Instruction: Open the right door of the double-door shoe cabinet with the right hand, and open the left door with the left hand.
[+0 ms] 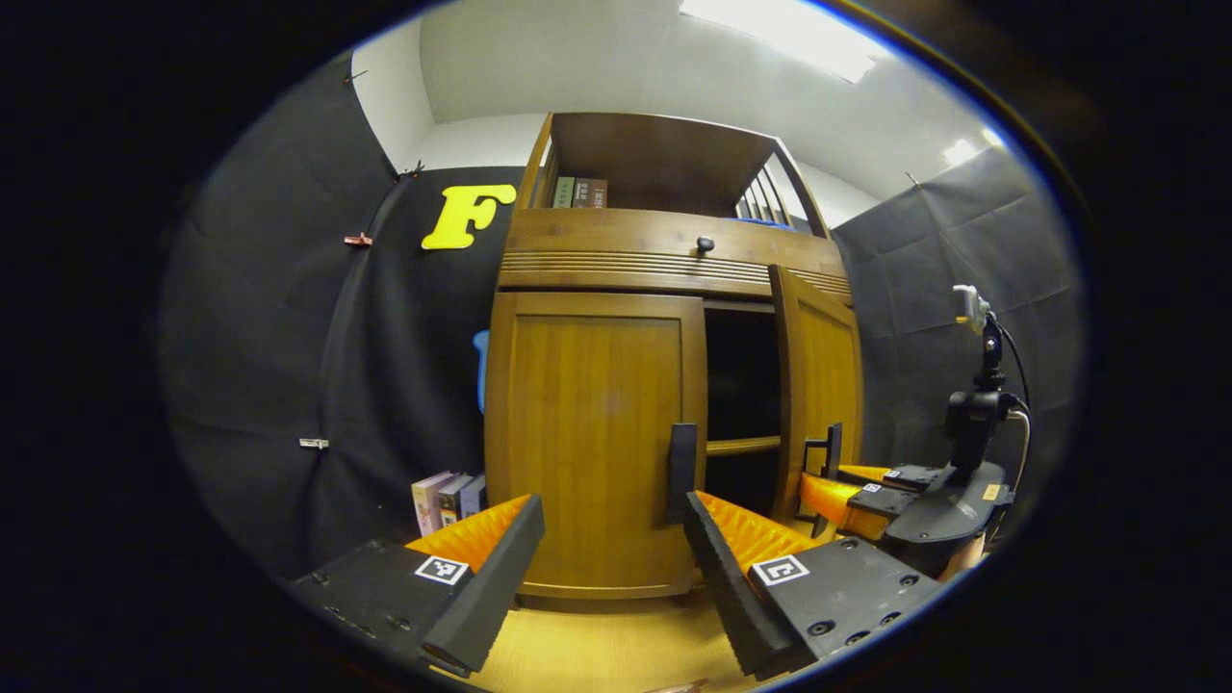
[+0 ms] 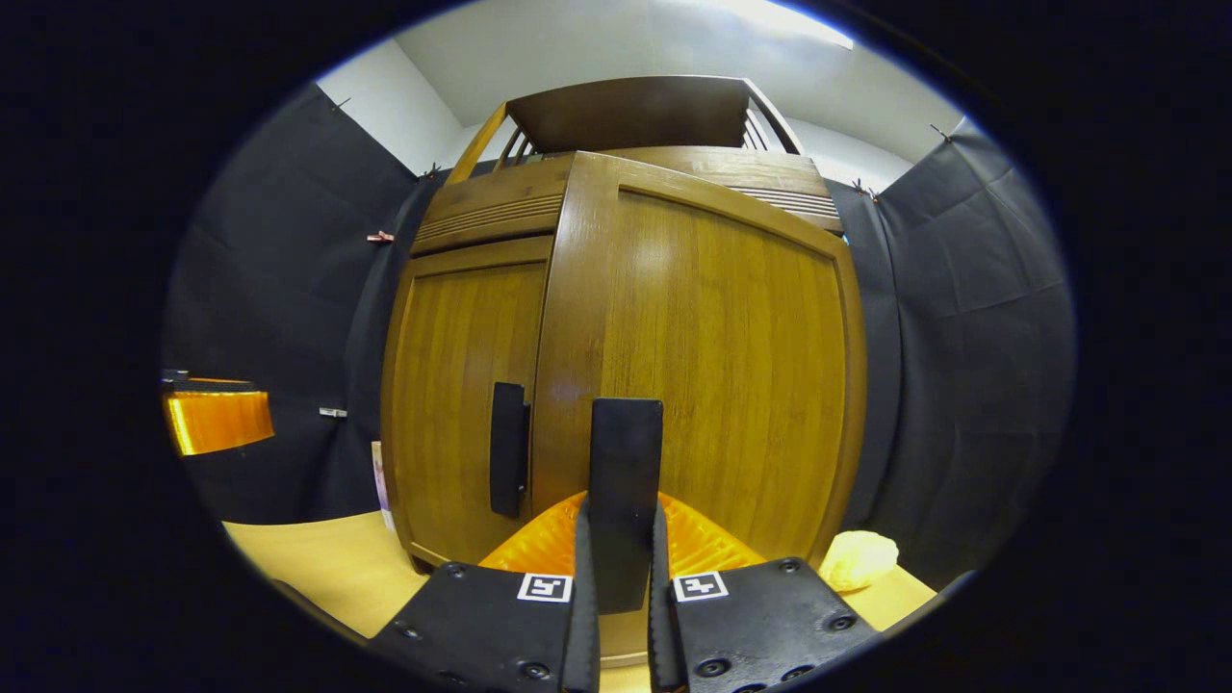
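The wooden shoe cabinet (image 1: pixel 597 443) stands straight ahead in the left gripper view. Its left door (image 1: pixel 592 433) is closed, with a dark vertical handle (image 1: pixel 681 472) on its right edge. My left gripper (image 1: pixel 611 539) is open, a short way in front of that door. The right door (image 1: pixel 818 385) stands partly swung out, showing the dark inside and a shelf (image 1: pixel 741 446). My right gripper (image 1: pixel 833 486) holds that door's handle (image 1: pixel 823 462). In the right gripper view the right door (image 2: pixel 712 366) looms close and my right gripper (image 2: pixel 621 558) is shut on its dark handle (image 2: pixel 626 481). The left door's handle (image 2: pixel 508 462) sits beside it.
Several books (image 1: pixel 448 500) stand on the wooden table (image 1: pixel 597 654) left of the cabinet. More books (image 1: pixel 579 192) sit in the cabinet's top shelf, above a drawer knob (image 1: pixel 705 244). A pale yellow lump (image 2: pixel 857 560) lies at the cabinet's right foot.
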Tool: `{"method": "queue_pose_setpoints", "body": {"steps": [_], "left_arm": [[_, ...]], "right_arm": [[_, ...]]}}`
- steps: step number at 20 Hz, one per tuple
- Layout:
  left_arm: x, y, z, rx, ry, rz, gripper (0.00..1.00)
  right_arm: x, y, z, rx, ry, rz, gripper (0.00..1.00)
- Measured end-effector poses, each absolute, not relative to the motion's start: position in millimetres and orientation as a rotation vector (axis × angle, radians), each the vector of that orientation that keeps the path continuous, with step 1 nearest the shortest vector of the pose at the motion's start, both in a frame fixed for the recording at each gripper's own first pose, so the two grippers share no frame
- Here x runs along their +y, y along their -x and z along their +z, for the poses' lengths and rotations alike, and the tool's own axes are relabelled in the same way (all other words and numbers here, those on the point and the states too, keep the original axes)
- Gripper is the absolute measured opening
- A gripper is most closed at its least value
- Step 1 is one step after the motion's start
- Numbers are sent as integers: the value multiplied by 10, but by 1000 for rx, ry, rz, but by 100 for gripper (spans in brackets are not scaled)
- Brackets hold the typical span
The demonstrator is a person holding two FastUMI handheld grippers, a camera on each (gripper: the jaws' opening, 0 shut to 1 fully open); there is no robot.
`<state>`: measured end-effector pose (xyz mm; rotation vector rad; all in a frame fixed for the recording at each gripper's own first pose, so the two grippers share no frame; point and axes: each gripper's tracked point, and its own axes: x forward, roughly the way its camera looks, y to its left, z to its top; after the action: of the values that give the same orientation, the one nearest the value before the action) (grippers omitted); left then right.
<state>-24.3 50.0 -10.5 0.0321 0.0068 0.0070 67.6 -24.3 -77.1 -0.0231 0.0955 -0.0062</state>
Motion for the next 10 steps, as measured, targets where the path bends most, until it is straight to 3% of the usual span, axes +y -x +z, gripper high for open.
{"method": "queue_pose_setpoints", "body": {"steps": [1, 2, 3, 9, 10], "left_arm": [[452, 239, -104, 5, -33, -1, 92], [401, 229, -101, 5, -35, -7, 92], [350, 223, -102, 2, -34, -14, 92], [-84, 168, -92, -10, -21, -88, 96], [-155, 160, -83, -13, -21, -99, 87]], "right_arm": [[-266, -591, -737, 97, 22, -2, 23], [-294, -521, -706, 100, 20, 2, 19], [-319, -456, -688, 101, 18, 7, 23], [-537, -136, -588, 115, 30, 7, 19], [-582, -72, -588, 115, 30, 2, 23]]}}
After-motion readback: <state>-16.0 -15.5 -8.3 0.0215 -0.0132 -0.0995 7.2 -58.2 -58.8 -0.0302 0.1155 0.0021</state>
